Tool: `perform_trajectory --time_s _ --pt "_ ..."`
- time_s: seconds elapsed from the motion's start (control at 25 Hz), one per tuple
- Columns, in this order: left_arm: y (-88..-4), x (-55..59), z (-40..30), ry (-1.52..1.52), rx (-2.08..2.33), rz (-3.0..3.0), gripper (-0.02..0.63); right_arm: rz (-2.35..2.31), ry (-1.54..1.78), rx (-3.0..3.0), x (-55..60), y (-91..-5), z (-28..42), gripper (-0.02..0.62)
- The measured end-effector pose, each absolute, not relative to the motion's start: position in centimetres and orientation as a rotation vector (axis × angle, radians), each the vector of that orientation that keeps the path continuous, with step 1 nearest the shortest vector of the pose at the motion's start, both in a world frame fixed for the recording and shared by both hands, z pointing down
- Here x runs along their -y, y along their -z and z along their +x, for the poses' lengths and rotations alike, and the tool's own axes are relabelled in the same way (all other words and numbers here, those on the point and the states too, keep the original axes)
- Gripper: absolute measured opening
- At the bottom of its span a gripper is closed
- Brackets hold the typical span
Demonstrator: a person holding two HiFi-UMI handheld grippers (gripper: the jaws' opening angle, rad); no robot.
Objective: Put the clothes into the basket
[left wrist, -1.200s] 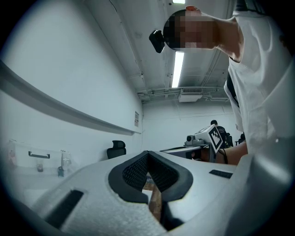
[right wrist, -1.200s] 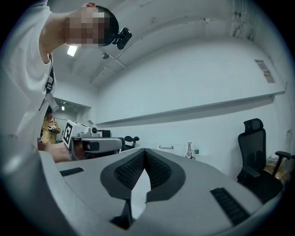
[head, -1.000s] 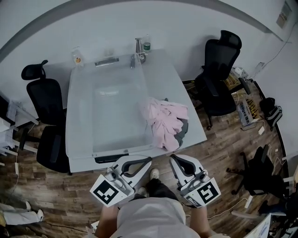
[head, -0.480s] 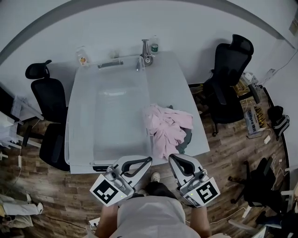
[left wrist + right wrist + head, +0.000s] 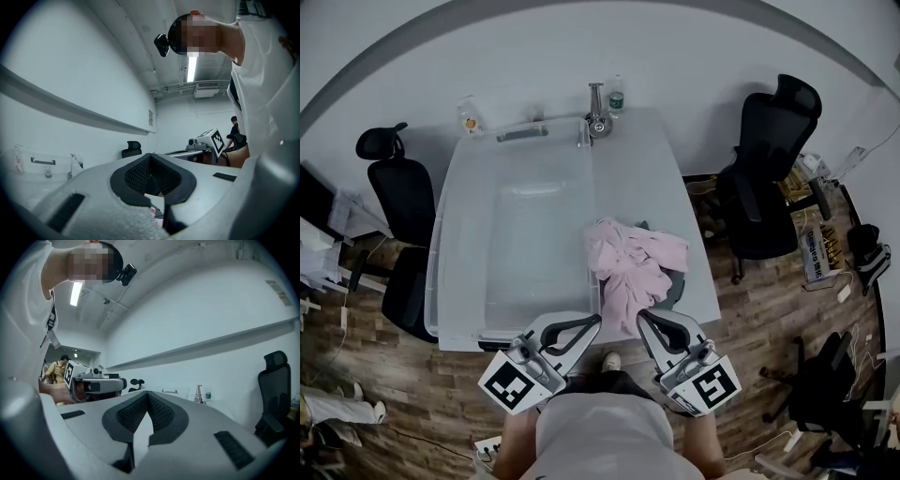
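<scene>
A heap of pink clothes (image 5: 630,264) lies on a grey garment (image 5: 675,286) at the near right of the white table (image 5: 652,178). The basket (image 5: 437,246), a large clear plastic tub, covers the table's left part and looks empty. My left gripper (image 5: 596,320) is shut with nothing in it, its tips at the table's front edge by the tub's near corner. My right gripper (image 5: 641,317) is also shut and empty, just short of the hanging pink cloth. In the left gripper view the left gripper (image 5: 151,155) has its jaws together; the right gripper (image 5: 148,393) shows the same in its own view.
Black office chairs stand left (image 5: 394,187) and right (image 5: 773,159) of the table. A metal stand (image 5: 598,117) and a bottle (image 5: 617,94) sit at the table's far edge. Another small bottle (image 5: 467,117) is beside the tub's far corner. Wooden floor surrounds the table.
The table has come nearer to me. Both grippers, still shut, have moved forward from short of the table to its front edge, close to the pink clothes.
</scene>
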State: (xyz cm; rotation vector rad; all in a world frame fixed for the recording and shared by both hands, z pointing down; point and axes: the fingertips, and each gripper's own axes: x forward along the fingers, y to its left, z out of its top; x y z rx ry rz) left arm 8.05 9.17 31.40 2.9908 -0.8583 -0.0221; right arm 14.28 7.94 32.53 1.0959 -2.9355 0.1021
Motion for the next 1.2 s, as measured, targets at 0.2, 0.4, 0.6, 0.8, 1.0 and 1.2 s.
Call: perform_trajectory --time_s 0.2,0.4,0.6,0.8,1.0,1.2 --pt "-31.3 -8.3 8.2 -0.009 0.878 2.986 0.005 1.074 -0.103 2.949 -7.0 -32.4 14.4 0.003" --pt "-31.5 -7.2 8.2 -0.015 0.866 2.995 0.005 1.075 -0.107 2.948 -5.8 -32.6 14.0 0.003" --pt "-31.7 -5.4 7.8 -0.006 0.818 3.006 0.005 1.112 -0.108 2.923 -4.2 -32.7 13.6 0.003" --pt "-32.1 -3.2 7.6 -0.010 0.753 3.014 0.005 1.183 -0.119 2.885 -1.9 -33.1 13.5 0.005" --pt "-32.4 -1.3 7.1 -0.023 0.699 3.029 0.005 1.244 -0.132 2.842 -0.2 -33.6 13.1 0.005" --pt "-32.6 0.5 6.7 -0.031 0.643 3.036 0.005 1.303 -0.148 2.769 1.5 -34.2 13.2 0.005"
